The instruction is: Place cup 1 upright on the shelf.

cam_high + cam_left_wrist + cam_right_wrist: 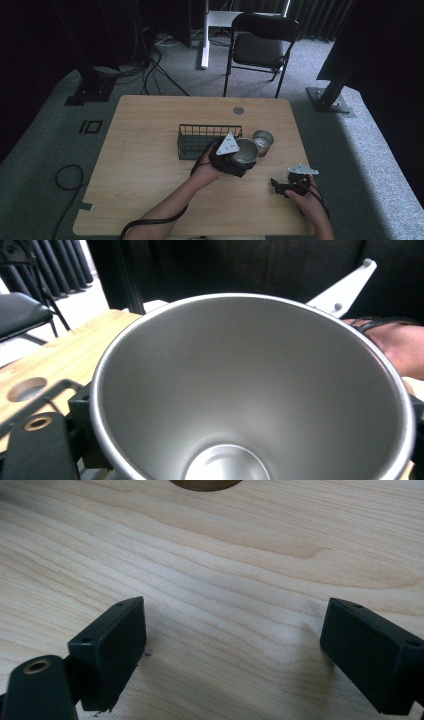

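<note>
A steel cup [246, 149] is tipped on its side, gripped across its mouth by my left gripper [240, 161], just right of a black wire basket [200, 140]. In the left gripper view I look straight into the cup [250, 390], and a black fingertip [35, 440] presses its rim at the left. A second, smaller steel cup [262, 140] stands upright on the table just behind and to the right. My right gripper [278, 186] rests low near the front right of the table. It [232, 630] is open with bare wood between its jaws.
The wooden table [150, 170] has a round cable hole [238, 110] near its far edge. A black folding chair [260, 47] stands beyond the table, with cables on the floor at the left. A dark round shape [205, 484] shows ahead of the right gripper.
</note>
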Motion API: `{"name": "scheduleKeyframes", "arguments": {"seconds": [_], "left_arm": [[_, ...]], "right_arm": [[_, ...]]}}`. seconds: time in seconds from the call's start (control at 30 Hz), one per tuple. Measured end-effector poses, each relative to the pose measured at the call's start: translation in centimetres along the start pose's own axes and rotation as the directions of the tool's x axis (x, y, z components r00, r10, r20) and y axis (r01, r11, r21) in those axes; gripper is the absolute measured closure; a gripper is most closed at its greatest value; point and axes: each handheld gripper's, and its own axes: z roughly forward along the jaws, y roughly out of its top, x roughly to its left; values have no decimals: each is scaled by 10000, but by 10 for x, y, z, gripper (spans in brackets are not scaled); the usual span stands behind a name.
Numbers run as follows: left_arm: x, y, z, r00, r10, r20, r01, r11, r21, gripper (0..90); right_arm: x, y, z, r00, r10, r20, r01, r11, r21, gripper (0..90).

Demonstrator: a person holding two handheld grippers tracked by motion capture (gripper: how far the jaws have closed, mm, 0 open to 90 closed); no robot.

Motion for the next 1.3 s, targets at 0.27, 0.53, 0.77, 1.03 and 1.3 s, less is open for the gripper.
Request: {"name": "scheduleKeyframes", "arguments": {"seconds": [0.27,0.53,0.77,1.03,1.3], "left_arm": [[7,7,-11,9986,-97,-525,88,9998,-166,137],[16,15,-22,9938,-116,-1103,84,9995,-289,137],[26,20,-33,9856,-307,-1661,229,9985,-488,137],[38,24,-47,9673,-383,-2507,234,9978,-620,137],[50,21,-60,9262,-693,-3707,437,9961,-770,137]], "right_arm": [[0,0,0,10000,2,0,-2,10000,-1,110],[0,0,0,10000,5,-1,-5,10000,2,110],[0,0,0,10000,7,0,-7,10000,2,110],[0,0,0,10000,4,0,-4,10000,2,109],[0,0,0,10000,-2,0,2,10000,0,110]]}}
